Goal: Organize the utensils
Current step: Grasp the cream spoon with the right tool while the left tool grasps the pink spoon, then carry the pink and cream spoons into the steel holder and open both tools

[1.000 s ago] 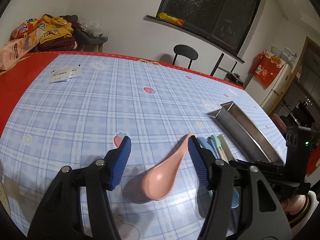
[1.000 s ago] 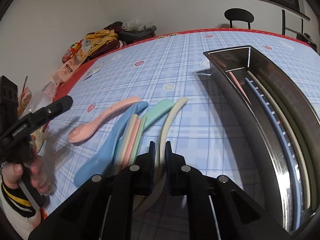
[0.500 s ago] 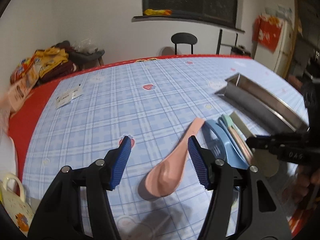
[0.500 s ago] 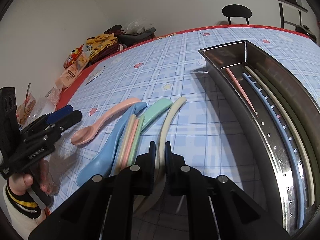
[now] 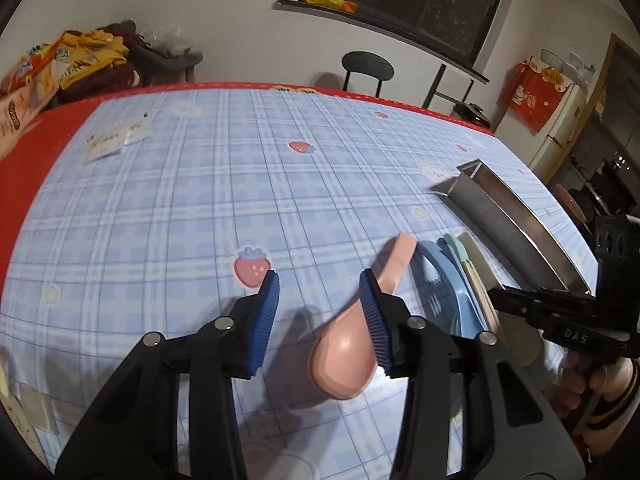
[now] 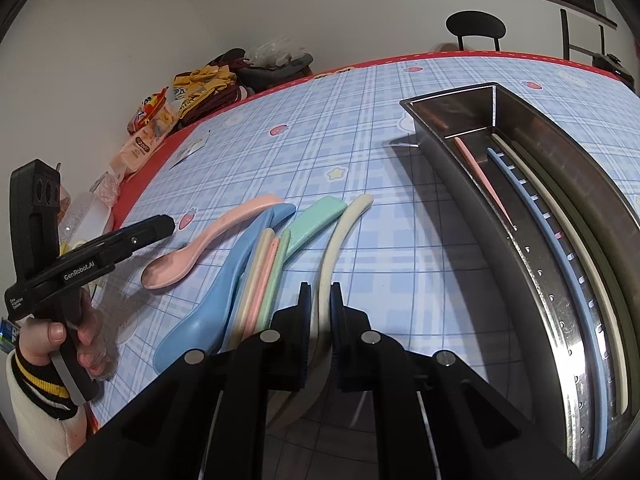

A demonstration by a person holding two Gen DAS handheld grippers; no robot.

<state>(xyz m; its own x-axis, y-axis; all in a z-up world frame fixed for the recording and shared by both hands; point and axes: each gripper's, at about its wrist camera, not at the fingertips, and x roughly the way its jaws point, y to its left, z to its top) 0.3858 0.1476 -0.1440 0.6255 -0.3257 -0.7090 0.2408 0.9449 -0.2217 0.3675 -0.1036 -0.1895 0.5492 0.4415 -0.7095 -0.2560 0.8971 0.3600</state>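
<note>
Utensils lie fanned on the checked table (image 5: 200, 200) — pink spoon (image 6: 208, 246), blue spoon (image 6: 224, 288), chopsticks and cream spoon (image 6: 340, 236) — beside the steel tray (image 6: 452, 98), which holds more. Left gripper (image 5: 316, 292) hangs with jaws wide apart, its right pad over the pink spoon's neck. Right gripper (image 6: 319, 300) is clamped on the cream spoon's handle.

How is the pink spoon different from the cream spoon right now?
The pink spoon lies free on the table at the left end of the row; the cream spoon sits at the right end, nearest the metal tray.

The left gripper is open, with the pink spoon under its right finger; the right gripper is shut on the cream spoon.

Both point handle-away.
</note>
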